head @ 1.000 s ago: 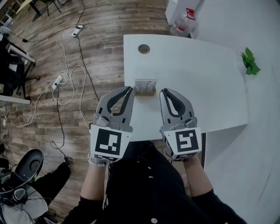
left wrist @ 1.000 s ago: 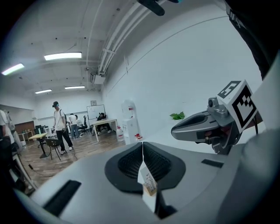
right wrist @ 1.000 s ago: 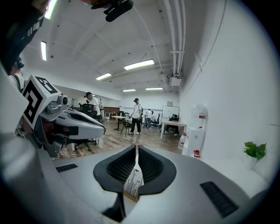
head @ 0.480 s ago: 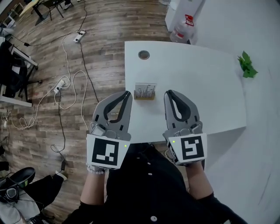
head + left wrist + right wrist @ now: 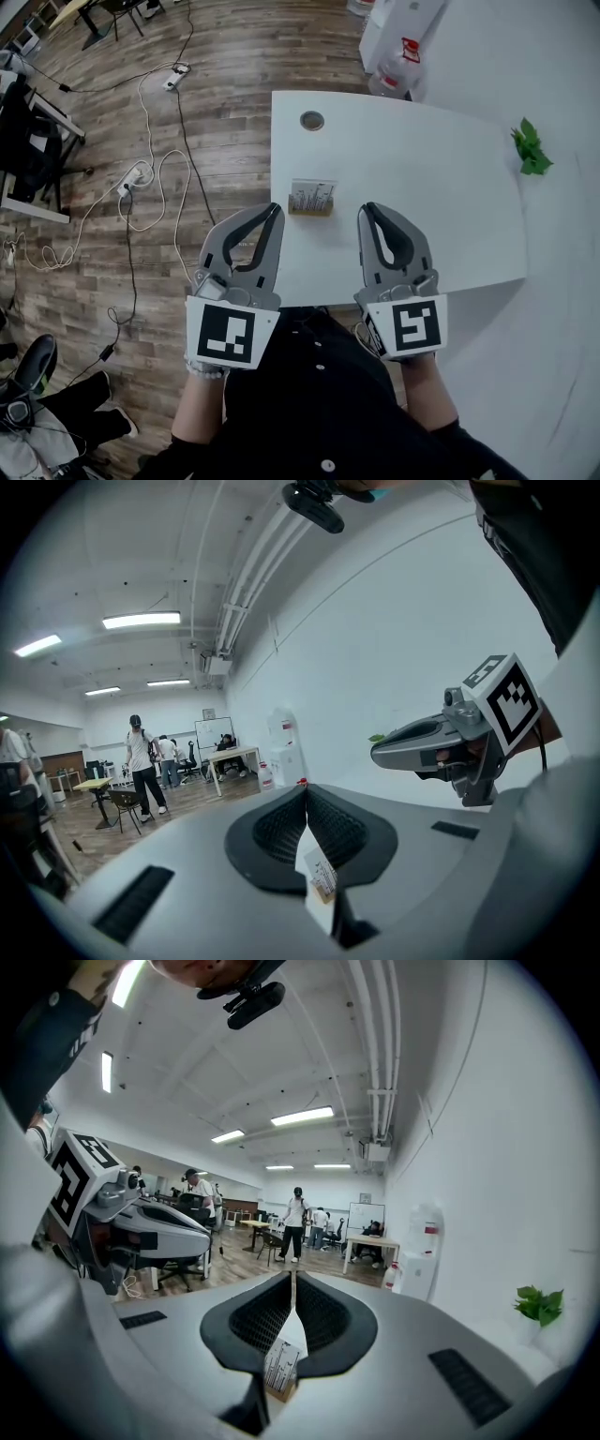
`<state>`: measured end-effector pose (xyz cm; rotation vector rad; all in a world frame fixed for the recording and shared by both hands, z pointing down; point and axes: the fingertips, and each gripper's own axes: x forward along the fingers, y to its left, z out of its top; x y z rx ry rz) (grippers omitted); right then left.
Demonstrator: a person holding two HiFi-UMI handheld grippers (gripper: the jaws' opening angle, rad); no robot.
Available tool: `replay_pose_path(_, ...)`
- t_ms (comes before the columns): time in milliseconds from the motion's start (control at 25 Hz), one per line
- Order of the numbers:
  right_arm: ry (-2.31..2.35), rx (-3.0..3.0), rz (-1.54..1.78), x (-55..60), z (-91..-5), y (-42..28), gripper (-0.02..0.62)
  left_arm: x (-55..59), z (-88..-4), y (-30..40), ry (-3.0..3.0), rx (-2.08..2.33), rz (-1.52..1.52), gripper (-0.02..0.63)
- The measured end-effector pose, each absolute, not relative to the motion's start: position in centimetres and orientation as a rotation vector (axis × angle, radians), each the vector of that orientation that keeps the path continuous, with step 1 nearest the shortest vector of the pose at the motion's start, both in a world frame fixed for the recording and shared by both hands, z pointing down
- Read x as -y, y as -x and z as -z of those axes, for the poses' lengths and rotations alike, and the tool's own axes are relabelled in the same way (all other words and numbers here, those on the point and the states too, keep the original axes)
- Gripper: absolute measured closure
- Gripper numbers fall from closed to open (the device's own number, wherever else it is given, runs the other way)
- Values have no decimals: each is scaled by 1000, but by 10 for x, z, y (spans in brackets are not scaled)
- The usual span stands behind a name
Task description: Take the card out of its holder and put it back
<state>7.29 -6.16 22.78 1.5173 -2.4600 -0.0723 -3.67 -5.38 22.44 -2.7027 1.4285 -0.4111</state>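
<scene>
1. Head view shows the card (image 5: 312,193) standing upright in its wooden holder (image 5: 310,210) near the left front part of the white table (image 5: 441,187), which is where the task wants it to be at the close; it would stand the same way before being lifted out, so the scene fits either stage
2. Left hand-held gripper (image 5: 274,210) and right hand-held gripper (image 5: 367,208) hang short of the table's near edge, one on each side of the holder and clear of it, probably so that either can reach in
3. Left gripper view has the jaws pressed together at the tips with nothing clamped; the card (image 5: 320,876) shows only through the gap behind the tips, far off on the table
4. Right gripper view is alike: jaws closed tip to tip and empty, with the card (image 5: 279,1365) ahead and lined up with them
5. Whether the card sits fully down in the slot seems likely but is too small to settle
</scene>
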Motion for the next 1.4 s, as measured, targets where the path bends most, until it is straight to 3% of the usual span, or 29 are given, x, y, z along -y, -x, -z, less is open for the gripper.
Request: replay_pose_path(1400, -1460, 2411, 76, 66, -236, -67, 546, 71, -233, 36, 2720, -1403, 415, 589)
